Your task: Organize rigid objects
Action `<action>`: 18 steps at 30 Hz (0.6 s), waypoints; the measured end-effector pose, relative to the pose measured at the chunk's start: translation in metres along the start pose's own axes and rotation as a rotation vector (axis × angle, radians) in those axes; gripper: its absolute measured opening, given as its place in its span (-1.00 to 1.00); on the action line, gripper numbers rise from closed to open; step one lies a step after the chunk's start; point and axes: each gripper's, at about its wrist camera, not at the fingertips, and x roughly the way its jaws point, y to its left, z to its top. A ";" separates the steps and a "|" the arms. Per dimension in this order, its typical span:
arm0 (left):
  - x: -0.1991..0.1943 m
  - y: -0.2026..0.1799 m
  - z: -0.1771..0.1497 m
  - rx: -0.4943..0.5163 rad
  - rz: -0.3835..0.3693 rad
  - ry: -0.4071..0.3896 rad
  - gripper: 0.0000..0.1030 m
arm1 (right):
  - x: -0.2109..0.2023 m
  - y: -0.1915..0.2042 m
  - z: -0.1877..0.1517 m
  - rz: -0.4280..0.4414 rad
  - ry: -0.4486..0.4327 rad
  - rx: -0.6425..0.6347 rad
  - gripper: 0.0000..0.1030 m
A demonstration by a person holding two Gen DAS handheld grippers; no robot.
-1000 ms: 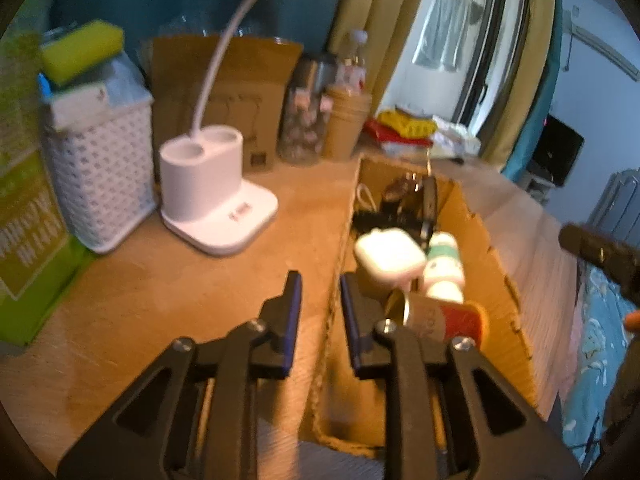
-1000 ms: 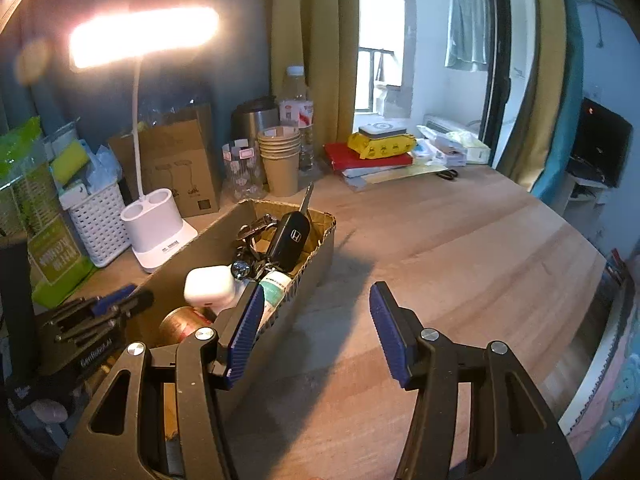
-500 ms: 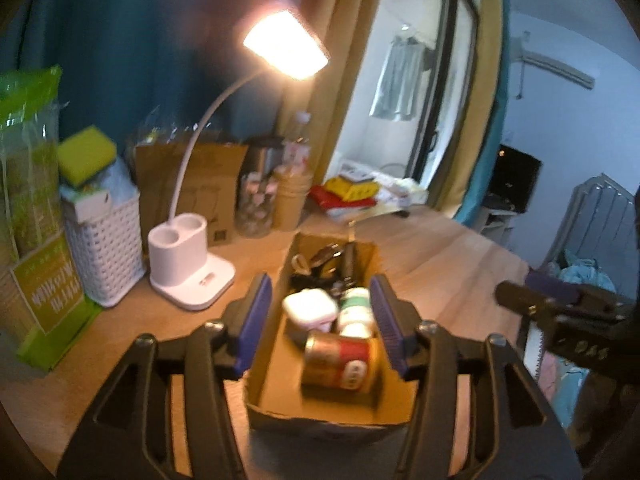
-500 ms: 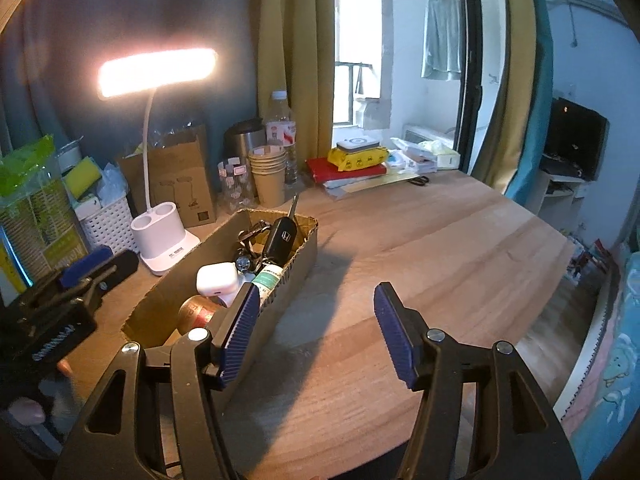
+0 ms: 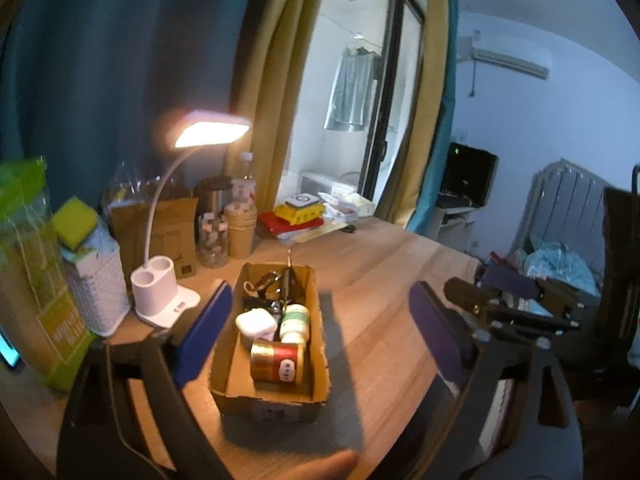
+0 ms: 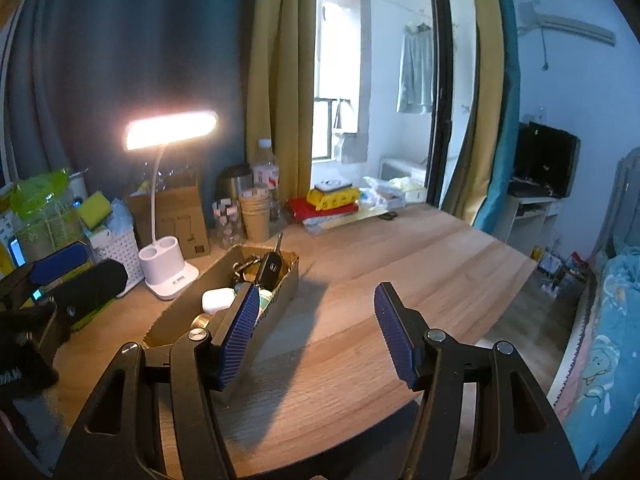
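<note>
Change since a second ago: my left gripper [image 5: 320, 332] has lifted and backed away from the cardboard box [image 5: 272, 394]; its jaws were nearly together beside the box then and are opening now, with nothing pinched between them. My right gripper [image 6: 316, 336] has pulled back too, so more of the table [image 6: 400, 264] shows.
Left tool: jaws spreading wide, empty; in its own view the box merely shows between the pads from above and behind.
Right tool: jaws partly apart, empty, over bare wood just right of the box.
Task things: all inside the box — red-and-gold can [image 5: 277, 361] lying on its side at the near end, white earbud case [image 5: 256, 322] and green-capped bottle [image 5: 295, 318] behind it, car key [image 6: 270, 266] and key bunch at the far end.
Box axis: its long side runs away from me, towards the desk lamp [image 6: 168, 264] and paper cups.
Nearer hand: I judge the left, which is lined up with the box; the right sits off the box's right wall.
Progress: nothing loose is visible outside the box, so I think the sorting is about done.
</note>
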 end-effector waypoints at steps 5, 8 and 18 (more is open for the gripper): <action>-0.013 -0.008 0.005 0.034 0.011 -0.021 0.79 | -0.019 0.000 0.003 -0.017 -0.028 0.001 0.23; -0.019 -0.007 0.009 0.038 0.022 -0.034 0.79 | -0.028 0.000 0.004 -0.030 -0.042 0.002 0.24; -0.023 -0.003 0.014 0.048 0.043 -0.050 0.80 | -0.034 -0.002 0.004 -0.047 -0.058 0.010 0.25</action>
